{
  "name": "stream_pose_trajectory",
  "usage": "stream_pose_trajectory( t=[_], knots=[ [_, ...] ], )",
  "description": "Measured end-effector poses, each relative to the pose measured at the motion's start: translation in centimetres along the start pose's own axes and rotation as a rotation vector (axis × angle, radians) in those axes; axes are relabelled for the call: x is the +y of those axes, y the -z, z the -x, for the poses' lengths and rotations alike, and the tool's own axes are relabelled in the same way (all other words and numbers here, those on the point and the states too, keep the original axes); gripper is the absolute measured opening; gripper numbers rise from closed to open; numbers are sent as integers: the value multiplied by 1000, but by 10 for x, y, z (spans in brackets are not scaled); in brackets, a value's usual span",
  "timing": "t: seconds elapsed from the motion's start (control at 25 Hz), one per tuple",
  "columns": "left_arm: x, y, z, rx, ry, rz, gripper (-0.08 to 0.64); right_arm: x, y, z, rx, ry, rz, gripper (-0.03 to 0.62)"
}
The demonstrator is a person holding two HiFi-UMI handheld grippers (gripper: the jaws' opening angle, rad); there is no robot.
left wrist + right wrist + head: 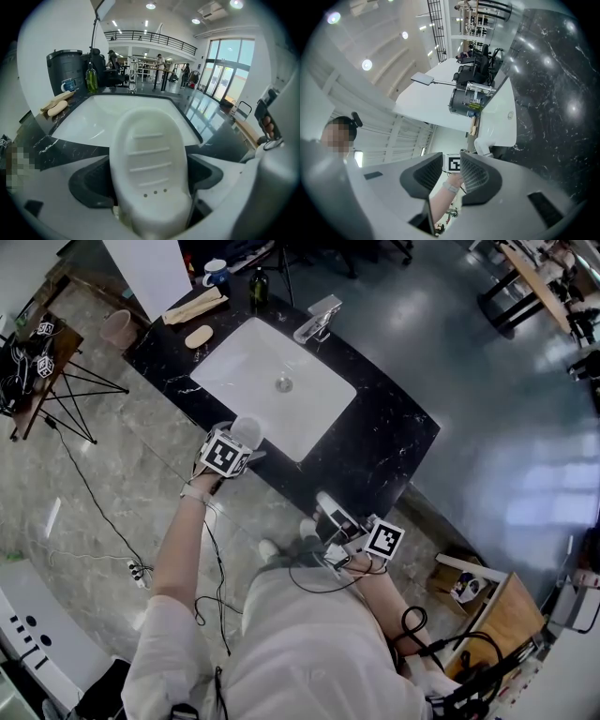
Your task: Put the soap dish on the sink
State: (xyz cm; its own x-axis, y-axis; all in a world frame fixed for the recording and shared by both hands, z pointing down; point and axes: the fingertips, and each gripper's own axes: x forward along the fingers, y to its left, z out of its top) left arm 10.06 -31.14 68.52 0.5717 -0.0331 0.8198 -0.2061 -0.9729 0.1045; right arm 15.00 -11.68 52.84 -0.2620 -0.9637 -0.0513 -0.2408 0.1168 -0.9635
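A white oval soap dish (150, 164) with ridges and small drain holes fills the left gripper view. My left gripper (240, 441) is shut on it, one dark jaw on each side. In the head view the soap dish (247, 430) hangs just over the front left edge of the black marble counter (394, 442), at the near rim of the white sink basin (272, 385). My right gripper (327, 502) is held low at the counter's front edge, right of the basin, open with nothing between its fingers (474, 176).
A chrome faucet (319, 317) stands behind the basin. At the counter's far left lie a soap bar (199, 336), a wooden tray (195, 306), a mug (216, 274) and a green bottle (259, 285). A tripod (80, 390), cables and a power strip (139, 570) are on the floor.
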Motion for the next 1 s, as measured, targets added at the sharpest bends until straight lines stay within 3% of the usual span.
stream_pose_trajectory(
  t=[0.36, 0.6, 1.0],
  knots=[
    [7, -14, 48, -122, -41, 84, 480, 3, -1, -5, 18, -26, -11, 129],
    [3, -18, 117, -344, -21, 324, 480, 18, 9, -27, 88, -91, -13, 129],
    [-29, 15, 253, -708, -53, 596, 479, 53, 64, -71, 289, -228, -71, 128]
  ],
)
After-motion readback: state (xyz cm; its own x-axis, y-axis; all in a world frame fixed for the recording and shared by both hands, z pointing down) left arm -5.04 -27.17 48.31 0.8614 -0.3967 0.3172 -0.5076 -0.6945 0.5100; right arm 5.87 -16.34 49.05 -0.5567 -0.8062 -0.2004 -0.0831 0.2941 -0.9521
